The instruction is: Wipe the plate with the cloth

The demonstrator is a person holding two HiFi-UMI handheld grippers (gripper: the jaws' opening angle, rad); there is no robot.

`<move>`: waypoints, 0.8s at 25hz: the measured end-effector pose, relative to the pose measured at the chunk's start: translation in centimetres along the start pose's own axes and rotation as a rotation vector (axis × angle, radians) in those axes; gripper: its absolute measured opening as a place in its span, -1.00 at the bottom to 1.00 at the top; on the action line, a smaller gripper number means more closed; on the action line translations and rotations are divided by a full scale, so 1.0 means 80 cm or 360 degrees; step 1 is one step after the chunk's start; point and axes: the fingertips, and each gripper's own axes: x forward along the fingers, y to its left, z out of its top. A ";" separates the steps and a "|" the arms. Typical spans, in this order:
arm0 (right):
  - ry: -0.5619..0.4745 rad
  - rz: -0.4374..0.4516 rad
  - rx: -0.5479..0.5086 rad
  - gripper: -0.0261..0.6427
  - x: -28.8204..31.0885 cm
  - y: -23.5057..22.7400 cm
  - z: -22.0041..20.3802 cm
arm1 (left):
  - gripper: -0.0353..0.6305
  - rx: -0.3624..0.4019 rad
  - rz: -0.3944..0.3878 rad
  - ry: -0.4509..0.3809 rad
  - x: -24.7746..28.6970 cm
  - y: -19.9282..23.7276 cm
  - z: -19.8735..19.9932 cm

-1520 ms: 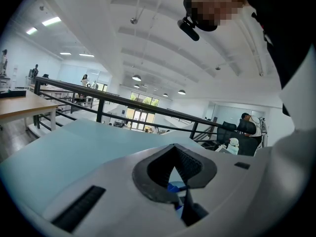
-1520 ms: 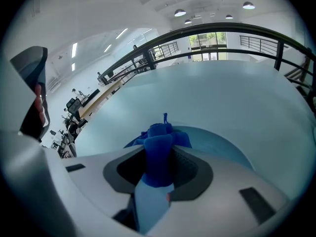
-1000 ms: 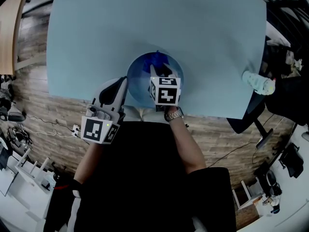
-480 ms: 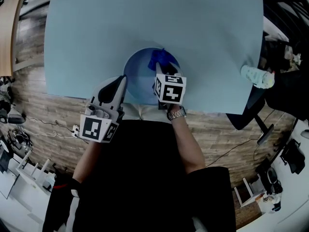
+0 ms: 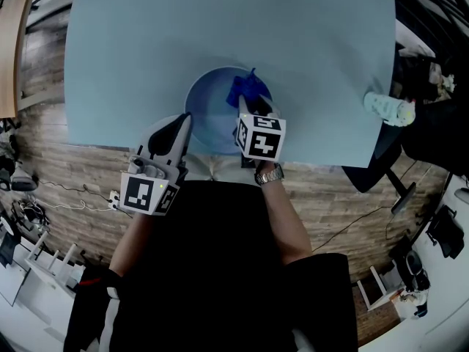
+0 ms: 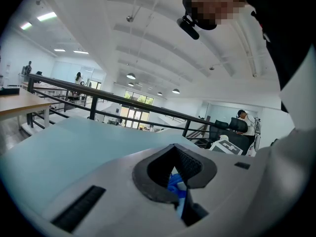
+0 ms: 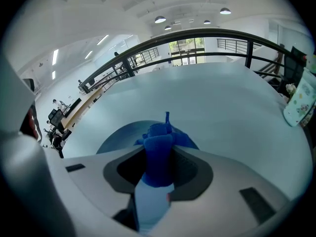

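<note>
Now the right claw point(image 5: 250, 107) has slid the cloth point(image 5: 247, 89) rightward on the plate point(image 5: 209, 105), from the far middle to the far right part. Its jaws are clamped on the bunched cloth, whose long axis runs away from the person, with a thin tip pointing ahead. The left claw point(image 5: 182, 121) sits at the plate's near-left rim, jaws almost together, apparently gripping nothing. The plate lies by the worktop's point(image 5: 146, 35) near edge.

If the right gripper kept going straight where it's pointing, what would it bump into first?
Probably the plate. The right gripper is shut on the blue cloth, which sticks out ahead over the plate, so cloth would press plate first. Beyond that is only bare table, though depth is hard to judge.
</note>
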 end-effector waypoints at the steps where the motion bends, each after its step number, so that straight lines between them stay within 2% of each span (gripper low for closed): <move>1: -0.0005 0.0006 -0.0004 -0.57 -0.002 0.003 0.001 | -0.89 -0.0009 -0.0001 -0.0004 -0.001 0.000 0.001; 8: -0.0018 0.0094 -0.0069 -0.57 -0.004 0.044 0.004 | -0.89 0.0008 0.0009 -0.0001 -0.008 0.011 0.001; 20: 0.0088 0.0247 -0.0214 -0.57 0.018 0.116 -0.020 | -0.89 0.0004 0.0032 0.0011 -0.010 0.027 0.005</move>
